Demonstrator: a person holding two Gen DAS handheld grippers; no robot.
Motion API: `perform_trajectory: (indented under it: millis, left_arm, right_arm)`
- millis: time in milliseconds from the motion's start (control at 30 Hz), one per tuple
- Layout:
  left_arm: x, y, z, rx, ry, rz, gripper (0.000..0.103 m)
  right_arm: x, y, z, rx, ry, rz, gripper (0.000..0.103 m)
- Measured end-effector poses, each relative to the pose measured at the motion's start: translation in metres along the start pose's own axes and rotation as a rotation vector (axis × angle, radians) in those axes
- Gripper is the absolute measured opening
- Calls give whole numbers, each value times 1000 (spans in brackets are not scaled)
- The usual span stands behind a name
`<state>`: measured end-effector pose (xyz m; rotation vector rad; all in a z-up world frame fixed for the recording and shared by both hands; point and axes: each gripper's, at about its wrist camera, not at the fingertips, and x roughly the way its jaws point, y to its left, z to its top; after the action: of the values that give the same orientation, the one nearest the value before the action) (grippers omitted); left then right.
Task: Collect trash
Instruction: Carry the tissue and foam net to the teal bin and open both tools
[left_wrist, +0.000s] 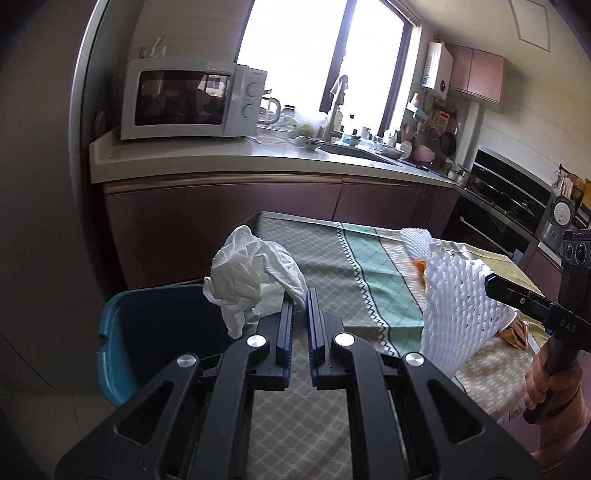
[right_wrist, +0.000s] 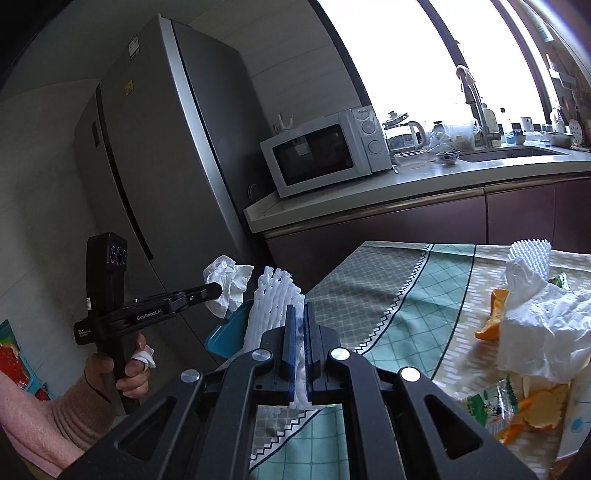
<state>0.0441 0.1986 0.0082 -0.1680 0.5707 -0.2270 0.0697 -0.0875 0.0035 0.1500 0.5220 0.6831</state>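
- My left claw: closed on a crumpled white tissue, held over the open blue bin beside the table edge.
- My right claw: clamped on a white foam fruit net, raised above the table's near corner, close to the bin's rim.
- Table: covered by a green, grey and cream patterned cloth.
- Remaining trash on the cloth: orange peel, another crumpled tissue, a second foam net behind it, and a printed wrapper at the near edge.
- Background: microwave on the counter; fridge to its left.
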Motion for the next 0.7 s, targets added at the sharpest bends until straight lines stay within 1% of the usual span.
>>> perform_trajectory:
  millis: [33,100,167,267,433,533,700]
  left_arm:
    - [-1,8,-2,-6,3,10,7]
    - [-2,21,-5,-13,11,23,7]
    - [3,28,-8,-16,21,35,7]
    - [11,36,-12,-17,38,54,7]
    - [24,46,-16,-40,65,75,7]
    - [25,49,-19,-43,67,90,7]
    - [30,53,-19,-41,78,117,7]
  right_arm:
    - [4,6,-3,-24,8,-12,3]
    - [12,11,-10,-35,35,0,3]
    - [19,15,-18,-44,63,-10,3]
    - [28,21,-25,-32,83,4,3]
    - [42,37,-19,-55,60,12,3]
    - [48,47,-13,-74,40,43,3]
    - [56,34,-2,-4,36,99,3]
